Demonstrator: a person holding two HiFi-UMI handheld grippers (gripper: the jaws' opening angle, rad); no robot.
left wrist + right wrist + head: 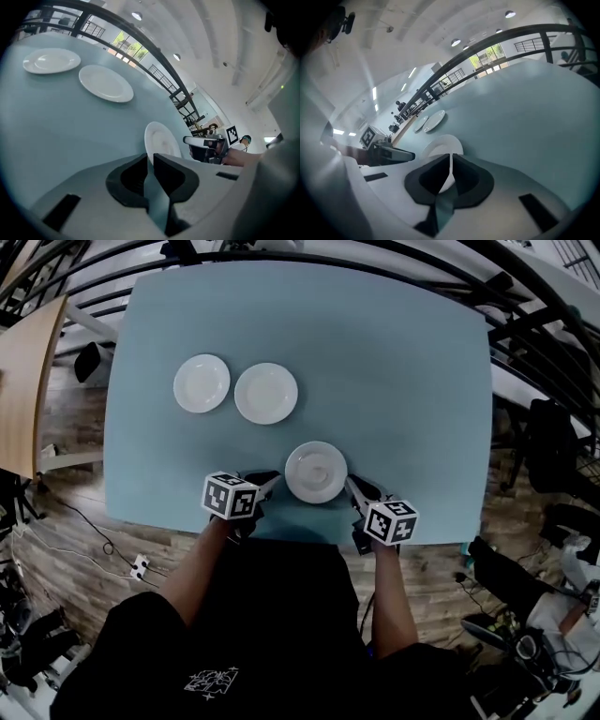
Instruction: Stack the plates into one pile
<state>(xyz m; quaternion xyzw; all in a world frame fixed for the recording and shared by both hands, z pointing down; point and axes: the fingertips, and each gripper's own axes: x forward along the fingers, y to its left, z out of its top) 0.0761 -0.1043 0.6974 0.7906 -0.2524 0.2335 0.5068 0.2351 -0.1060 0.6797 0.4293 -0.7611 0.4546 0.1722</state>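
Table [403, 381]: blue, bore three white plates, none stacked on another.
Near plate [316, 472]: lay flat close to the person's edge, between the two grippers; looked untouched by either.
Far plates: left plate [202, 383] and middle plate [266, 393] lay flat side by side toward the far left, just apart from each other and a little beyond the near plate.
Left gripper [274, 482]: jaws together, nothing between them; tip pointed at the near plate's left rim, just beside it.
Right gripper [352, 486]: closed and empty as well; tip just beside the plate's right rim, angled down toward the table.
Step in hand: judged the very start, lining up on the first plate; no pile begun.
Next move: would call for parting one pair of jaws, getting one jaw under the rim and one over it (a shallow rim on a smooth top, so a low approach), clamping, then lifting the plate across onto one of the far plates.
Risk: a push on the rim could slide the plate instead of catching it.
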